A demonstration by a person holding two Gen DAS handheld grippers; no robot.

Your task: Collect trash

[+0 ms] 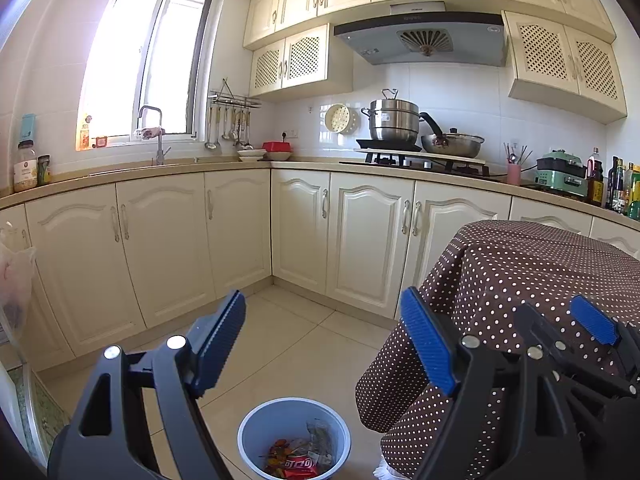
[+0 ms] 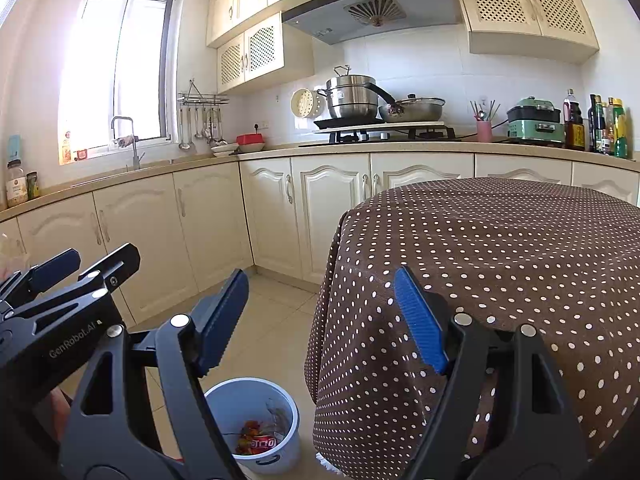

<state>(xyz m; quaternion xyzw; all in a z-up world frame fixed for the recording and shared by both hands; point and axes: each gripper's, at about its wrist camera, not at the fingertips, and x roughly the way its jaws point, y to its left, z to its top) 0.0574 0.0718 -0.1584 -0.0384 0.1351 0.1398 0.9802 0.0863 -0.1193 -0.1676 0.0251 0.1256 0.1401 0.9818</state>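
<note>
Fingers on the left gripper (image 1: 322,338) and right gripper (image 2: 320,314) are spread wide, grasping nothing, held side by side above the floor. Below them the trash bin (image 1: 294,438) holds wrappers, just beside the dotted tablecloth (image 2: 500,260).

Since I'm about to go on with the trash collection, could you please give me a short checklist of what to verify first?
1. Left gripper open and holding nothing: ok.
2. Right gripper open and holding nothing: ok.
3. Bin upright on the floor beside the table: ok.
4. Room left in the bin above the wrappers: ok.
5. Visible tabletop free of trash: ok.
6. Trash elsewhere, outside both views: cannot tell.
</note>
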